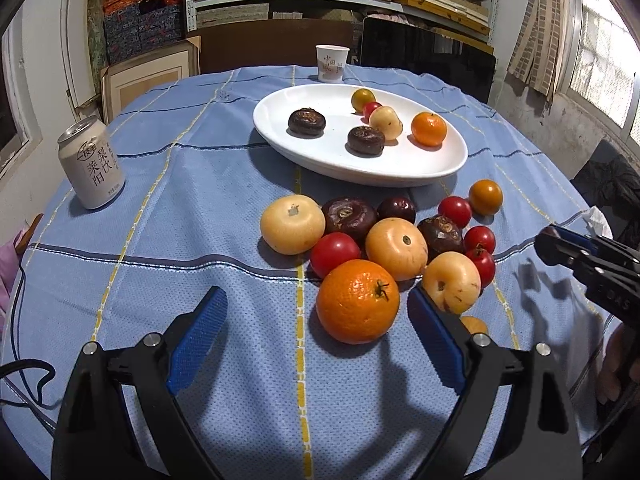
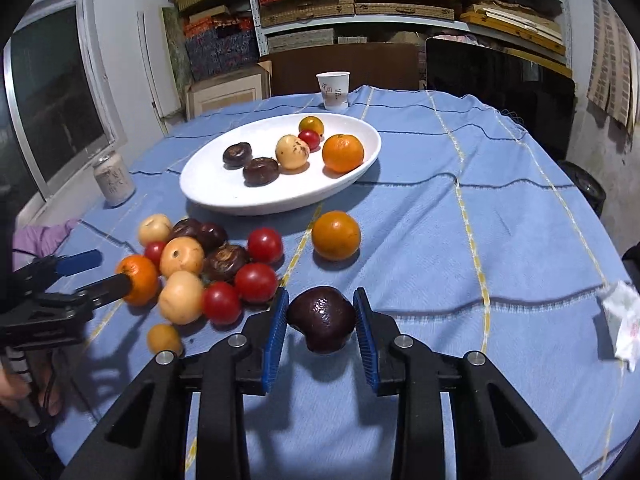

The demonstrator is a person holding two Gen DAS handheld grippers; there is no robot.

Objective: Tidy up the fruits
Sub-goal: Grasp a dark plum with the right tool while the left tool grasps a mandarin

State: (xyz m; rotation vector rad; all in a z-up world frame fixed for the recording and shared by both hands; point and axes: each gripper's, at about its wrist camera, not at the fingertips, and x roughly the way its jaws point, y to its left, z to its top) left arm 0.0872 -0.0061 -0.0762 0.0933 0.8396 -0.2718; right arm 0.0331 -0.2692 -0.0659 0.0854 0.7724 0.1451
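Note:
A white oval plate [image 1: 400, 168] [image 2: 212, 184] holds several fruits: two dark water chestnuts, a pale fruit, a mandarin and small tomatoes. A pile of loose fruits lies on the blue cloth in front of it. My left gripper [image 1: 318, 312] is open around a large mandarin [image 1: 357, 301] at the near edge of the pile; it also shows in the right wrist view [image 2: 138, 280]. My right gripper [image 2: 321, 318] is shut on a dark purple fruit [image 2: 322, 322], just right of the pile. It shows at the right edge of the left wrist view [image 1: 560, 246].
A drink can [image 1: 91, 162] [image 2: 114, 184] stands at the left. A paper cup [image 1: 332, 63] [image 2: 334, 90] stands behind the plate. A lone orange fruit [image 2: 336, 235] lies in front of the plate. A crumpled tissue [image 2: 622, 322] lies at the right edge.

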